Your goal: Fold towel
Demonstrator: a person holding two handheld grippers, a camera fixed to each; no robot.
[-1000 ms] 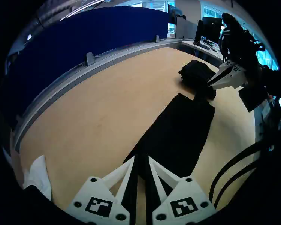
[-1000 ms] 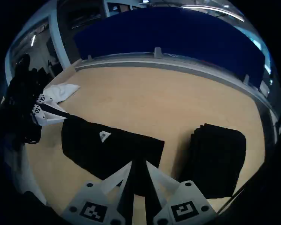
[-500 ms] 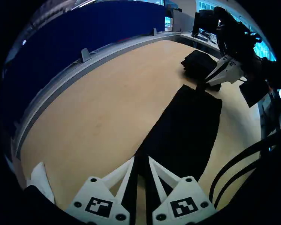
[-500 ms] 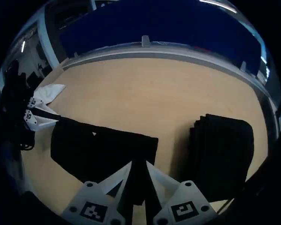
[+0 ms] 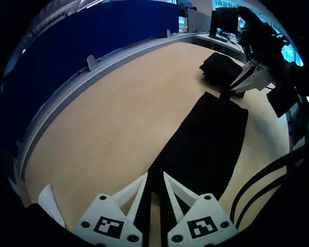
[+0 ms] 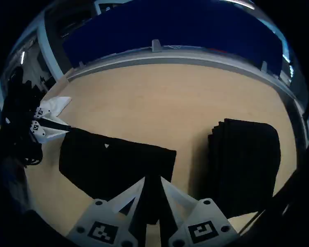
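Tension explains the grip: left gripper (image 5: 155, 175) pinches one short end of the black towel (image 5: 204, 136), right gripper (image 6: 153, 179) pinches the other, probably to pull it flat on the desk (image 5: 113, 115) beside a folded stack (image 6: 245, 164). A second ago the towel lay less straight.

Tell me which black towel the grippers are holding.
The black towel spread flat on the table: the left gripper and right gripper each pinch one end. The other black towels sit folded in a stack beside it.
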